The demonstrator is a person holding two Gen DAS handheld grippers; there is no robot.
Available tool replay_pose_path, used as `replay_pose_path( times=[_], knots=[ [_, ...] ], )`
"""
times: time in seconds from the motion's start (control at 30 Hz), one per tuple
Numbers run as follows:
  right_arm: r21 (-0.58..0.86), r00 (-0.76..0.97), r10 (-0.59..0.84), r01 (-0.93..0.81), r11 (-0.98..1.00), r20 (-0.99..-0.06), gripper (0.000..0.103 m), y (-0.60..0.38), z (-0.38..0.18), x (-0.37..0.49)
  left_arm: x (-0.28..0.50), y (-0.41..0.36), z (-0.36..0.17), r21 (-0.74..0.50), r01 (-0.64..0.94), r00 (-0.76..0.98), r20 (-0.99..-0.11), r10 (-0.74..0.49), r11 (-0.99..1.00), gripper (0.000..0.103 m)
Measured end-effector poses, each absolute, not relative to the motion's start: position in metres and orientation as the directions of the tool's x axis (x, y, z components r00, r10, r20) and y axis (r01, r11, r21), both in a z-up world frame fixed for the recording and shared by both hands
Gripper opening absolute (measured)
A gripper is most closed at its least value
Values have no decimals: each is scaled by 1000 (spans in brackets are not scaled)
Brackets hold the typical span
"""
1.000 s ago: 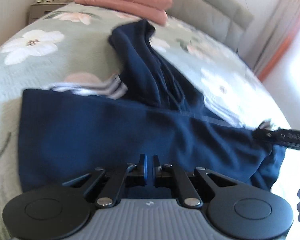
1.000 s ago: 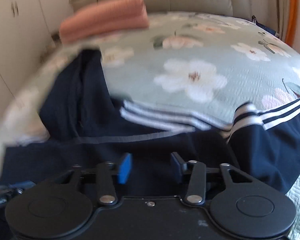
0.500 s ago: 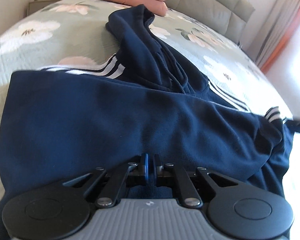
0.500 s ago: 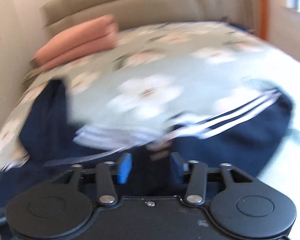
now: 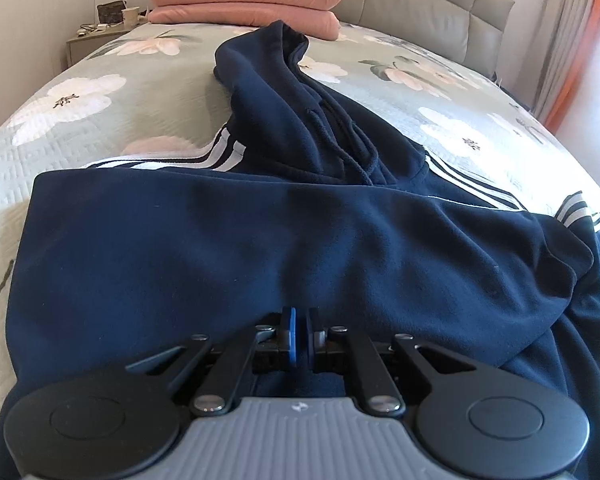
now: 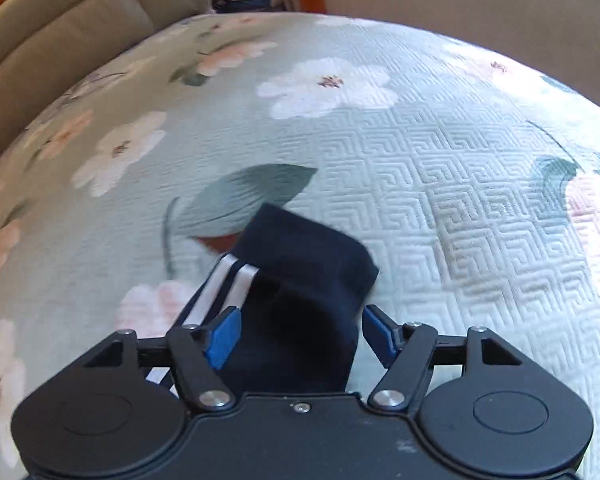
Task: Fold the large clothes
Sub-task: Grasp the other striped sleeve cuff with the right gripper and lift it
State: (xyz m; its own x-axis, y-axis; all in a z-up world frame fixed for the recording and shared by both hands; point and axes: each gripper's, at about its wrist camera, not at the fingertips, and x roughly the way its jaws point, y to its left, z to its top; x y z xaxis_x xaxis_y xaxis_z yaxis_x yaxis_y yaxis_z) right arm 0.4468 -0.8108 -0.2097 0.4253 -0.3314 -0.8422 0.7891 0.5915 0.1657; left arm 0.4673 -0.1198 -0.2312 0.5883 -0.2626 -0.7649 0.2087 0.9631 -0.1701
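The left gripper (image 5: 300, 334), clamped nearly closed, pins the navy hoodie's (image 5: 220, 248) folded hem on the bed (image 5: 100, 120). The right gripper (image 6: 298, 330) spreads its fingers around the striped sleeve cuff (image 6: 300, 256), apparently to carry it inward.

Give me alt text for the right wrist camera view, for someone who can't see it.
The right gripper hangs over a navy sleeve cuff with white stripes; its blue-padded jaws are opening, with the cuff between them but not pinched. The sleeve lies on a pale green floral quilt, with a beige padded headboard at upper left.
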Motion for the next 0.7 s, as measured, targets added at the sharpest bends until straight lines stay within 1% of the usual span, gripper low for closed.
replay_pose_path(
  times=[0.07,0.13,0.17,0.2,0.23,0.27,0.3,0.33,0.37,0.4,0.5,0.53,0.6,0.67,0.7],
  knots=[
    [172,402,-315,808,563,-860,81,-827,-226,453,466,-122,-232,-154,213,595,-763,-254,965,8],
    [199,404,-288,815,544,-868,89,-828,-243,454,465,-123,-232,-144,211,603,-759,-245,967,8],
    [207,424,-306,810,548,-852,93,-824,-242,453,465,-124,-232,-139,208,606,-758,-239,968,8],
    [194,423,-317,807,558,-849,93,-820,-242,455,464,-126,-232,-134,204,610,-758,-233,970,8],
    [157,409,-334,799,580,-849,87,-814,-243,457,464,-127,-232,-129,201,613,-756,-228,971,7],
    [109,401,-366,785,610,-840,67,-806,-241,459,463,-129,-233,-122,199,619,-754,-221,972,8],
    [77,411,-387,761,644,-825,41,-797,-238,460,462,-130,-233,-114,197,624,-751,-214,974,8],
    [68,424,-390,743,665,-817,28,-789,-235,460,462,-132,-233,-105,198,629,-749,-209,975,8],
    [62,429,-392,734,676,-814,20,-781,-232,460,461,-133,-233,-96,200,633,-747,-203,975,8],
    [45,433,-406,727,685,-805,15,-774,-227,460,460,-134,-233,-88,203,635,-746,-200,975,8],
    [17,462,-456,716,698,-761,12,-754,-200,450,462,-131,-231,-99,200,628,-750,-205,975,8],
    [-17,457,-504,728,686,-733,12,-750,-187,444,464,-130,-230,-114,192,619,-756,-210,975,8],
    [-90,412,-619,782,617,-669,12,-746,-159,423,467,-127,-226,-136,175,602,-769,-216,975,9],
    [-123,329,-718,858,499,-614,12,-750,-132,392,467,-128,-220,-117,177,600,-774,-201,977,12],
    [-120,289,-741,888,444,-606,12,-754,-124,377,464,-130,-217,-89,184,612,-769,-185,979,17]
  ],
)
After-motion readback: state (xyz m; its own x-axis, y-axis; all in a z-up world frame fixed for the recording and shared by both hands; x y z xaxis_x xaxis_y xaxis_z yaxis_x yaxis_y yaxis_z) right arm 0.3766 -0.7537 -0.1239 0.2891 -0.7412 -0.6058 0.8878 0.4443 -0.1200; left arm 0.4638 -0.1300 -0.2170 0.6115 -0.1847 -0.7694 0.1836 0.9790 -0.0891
